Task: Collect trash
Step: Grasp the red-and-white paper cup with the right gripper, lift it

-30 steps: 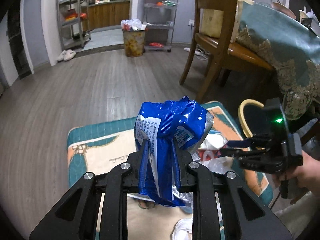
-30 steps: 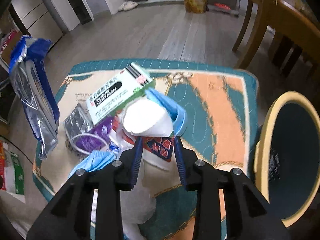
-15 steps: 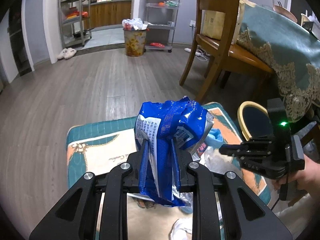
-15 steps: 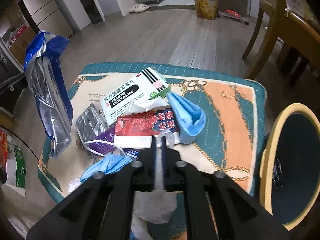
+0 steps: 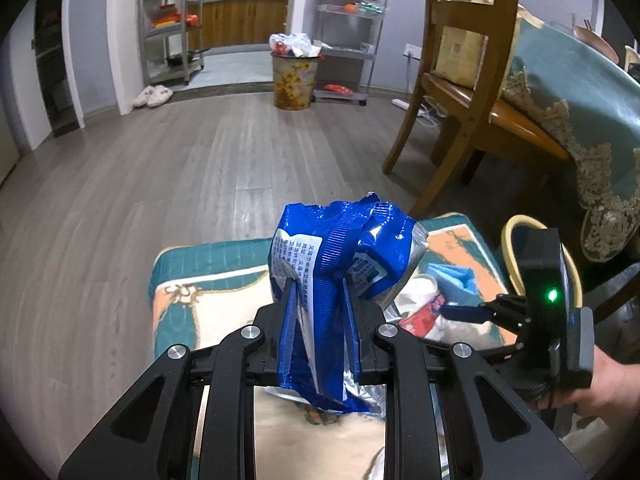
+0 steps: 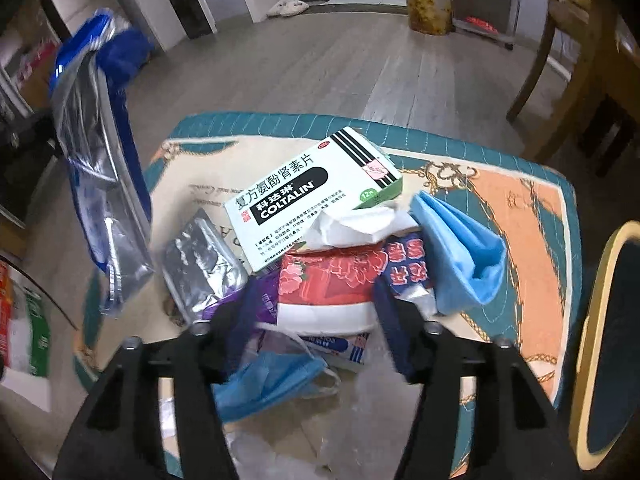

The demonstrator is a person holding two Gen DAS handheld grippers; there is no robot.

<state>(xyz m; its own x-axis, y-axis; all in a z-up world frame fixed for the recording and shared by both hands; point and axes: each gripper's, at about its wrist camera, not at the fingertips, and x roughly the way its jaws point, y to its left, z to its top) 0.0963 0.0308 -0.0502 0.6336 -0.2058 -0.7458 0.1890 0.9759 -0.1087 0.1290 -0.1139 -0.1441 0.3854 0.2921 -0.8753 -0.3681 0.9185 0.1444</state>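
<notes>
Left claw (image 5: 318,300) is clamped on the blue bag (image 5: 332,264), frame centre. Right claw (image 6: 316,320) gapes wide over the red packet (image 6: 332,280), lower centre; closing there could easily snag the blue mask (image 6: 456,248) too.

1. Low cushioned stool top (image 6: 532,216) on grey wood floor (image 5: 168,184), covered in teal, cream and orange patterned fabric.
2. Lying on it in a loose pile: green-and-white medicine box (image 6: 312,196), silver foil pack (image 6: 202,258), red-and-white packet (image 6: 328,288).
3. Also there: crumpled white tissue (image 6: 356,226), folded blue mask (image 6: 460,256), second blue mask (image 6: 268,380) at near edge.
</notes>
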